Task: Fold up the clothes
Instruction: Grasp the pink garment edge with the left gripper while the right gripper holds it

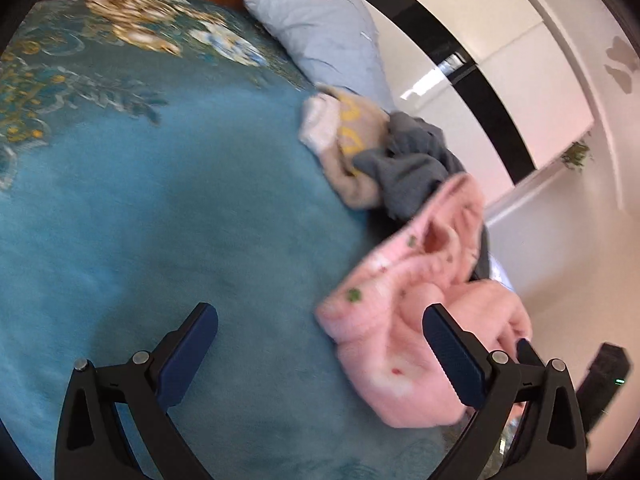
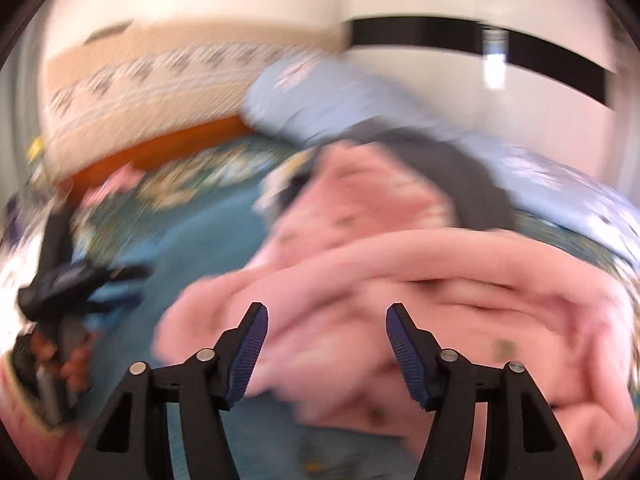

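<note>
Clothes heaped on teal floral bedspread.

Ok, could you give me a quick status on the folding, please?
Left tongs and right tongs open, empty. Pink garment crumpled, unfolded. Grey garment piled behind it.

Teal bedspread under pink garment, grey garment, pillow.

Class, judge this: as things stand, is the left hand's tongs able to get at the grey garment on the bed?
Probably yes. The left tongs stand open over bare teal bedspread, and the grey garment lies ahead in the open, though the pink fleece garment overlaps its near edge.
</note>
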`<state>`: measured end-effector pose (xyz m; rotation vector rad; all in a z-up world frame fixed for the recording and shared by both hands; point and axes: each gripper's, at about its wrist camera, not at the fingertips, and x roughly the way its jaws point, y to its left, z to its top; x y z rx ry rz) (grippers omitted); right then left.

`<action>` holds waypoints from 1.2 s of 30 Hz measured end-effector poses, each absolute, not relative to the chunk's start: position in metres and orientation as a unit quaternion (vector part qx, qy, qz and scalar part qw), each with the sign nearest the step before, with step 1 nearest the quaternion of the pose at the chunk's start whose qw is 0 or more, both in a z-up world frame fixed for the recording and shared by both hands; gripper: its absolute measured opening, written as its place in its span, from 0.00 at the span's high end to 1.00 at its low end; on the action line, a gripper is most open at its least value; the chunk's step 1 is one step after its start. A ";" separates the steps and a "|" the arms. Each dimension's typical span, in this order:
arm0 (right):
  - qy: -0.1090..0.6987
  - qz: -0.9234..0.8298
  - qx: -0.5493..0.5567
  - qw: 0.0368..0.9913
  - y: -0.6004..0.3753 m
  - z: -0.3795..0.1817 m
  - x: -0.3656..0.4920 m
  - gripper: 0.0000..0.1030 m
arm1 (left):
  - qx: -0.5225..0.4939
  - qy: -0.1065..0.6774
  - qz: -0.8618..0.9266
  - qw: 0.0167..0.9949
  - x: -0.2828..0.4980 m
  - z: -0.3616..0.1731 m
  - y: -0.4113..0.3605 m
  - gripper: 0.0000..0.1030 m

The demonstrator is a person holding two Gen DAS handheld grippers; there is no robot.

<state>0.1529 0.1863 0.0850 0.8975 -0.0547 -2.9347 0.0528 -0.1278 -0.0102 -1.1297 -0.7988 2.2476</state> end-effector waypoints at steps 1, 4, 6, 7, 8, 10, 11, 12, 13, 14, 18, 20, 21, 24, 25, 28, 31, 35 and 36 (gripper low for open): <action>-0.043 -0.958 0.283 0.023 0.198 0.084 0.155 0.36 | -0.417 -0.294 0.821 0.255 0.052 -0.011 -0.124 0.01; -0.118 -0.947 0.296 0.035 0.219 0.074 0.151 0.36 | -0.428 -0.296 0.813 0.261 0.049 -0.014 -0.107 0.01; -0.123 -0.945 0.300 0.035 0.218 0.070 0.147 0.36 | -0.436 -0.289 0.816 0.246 0.047 -0.012 -0.095 0.01; -0.117 -0.945 0.302 0.035 0.215 0.069 0.146 0.36 | -0.439 -0.288 0.816 0.243 0.047 -0.012 -0.090 0.02; -0.106 -0.947 0.300 0.033 0.211 0.071 0.146 0.36 | -0.441 -0.292 0.812 0.246 0.046 -0.012 -0.085 0.08; -0.090 -0.951 0.295 0.032 0.206 0.074 0.147 0.36 | -0.452 -0.298 0.805 0.243 0.044 -0.015 -0.076 0.24; -0.091 -0.951 0.295 0.032 0.205 0.072 0.146 0.36 | -0.457 -0.297 0.805 0.232 0.041 -0.017 -0.073 0.36; -0.092 -0.951 0.294 0.032 0.205 0.070 0.146 0.36 | -0.461 -0.296 0.807 0.222 0.039 -0.018 -0.072 0.42; -0.094 -0.951 0.294 0.032 0.205 0.067 0.145 0.36 | -0.465 -0.295 0.808 0.211 0.037 -0.019 -0.071 0.54; -0.095 -0.950 0.294 0.032 0.205 0.066 0.145 0.36 | -0.467 -0.299 0.807 0.203 0.035 -0.021 -0.072 0.65; -0.100 -0.950 0.292 0.036 0.210 0.064 0.141 0.36 | -0.440 -0.332 0.817 0.167 0.032 -0.015 -0.107 0.86; -0.104 -0.950 0.290 0.043 0.212 0.064 0.141 0.36 | -0.410 -0.342 0.833 0.147 0.032 -0.002 -0.135 0.87; -0.108 -0.950 0.289 0.048 0.212 0.064 0.141 0.36 | -0.394 -0.348 0.839 0.140 0.033 0.005 -0.150 0.87; -0.113 -0.949 0.286 0.064 0.211 0.064 0.141 0.36 | -0.353 -0.336 0.865 0.116 0.035 0.028 -0.188 0.87; -0.112 -0.949 0.285 0.069 0.210 0.064 0.141 0.36 | -0.342 -0.323 0.876 0.109 0.036 0.037 -0.199 0.87; -0.113 -0.946 0.287 0.098 0.203 0.064 0.141 0.36 | -0.322 -0.295 0.896 0.077 0.039 0.052 -0.230 0.87; -0.113 -0.941 0.290 0.133 0.195 0.063 0.140 0.36 | -0.314 -0.301 0.900 0.033 0.041 0.053 -0.274 0.88; -0.104 -0.935 0.291 0.174 0.177 0.064 0.144 0.36 | -0.314 -0.329 0.891 -0.018 0.046 0.028 -0.329 0.88; -0.105 -0.934 0.290 0.182 0.174 0.066 0.145 0.36 | -0.317 -0.339 0.886 -0.019 0.046 0.020 -0.336 0.88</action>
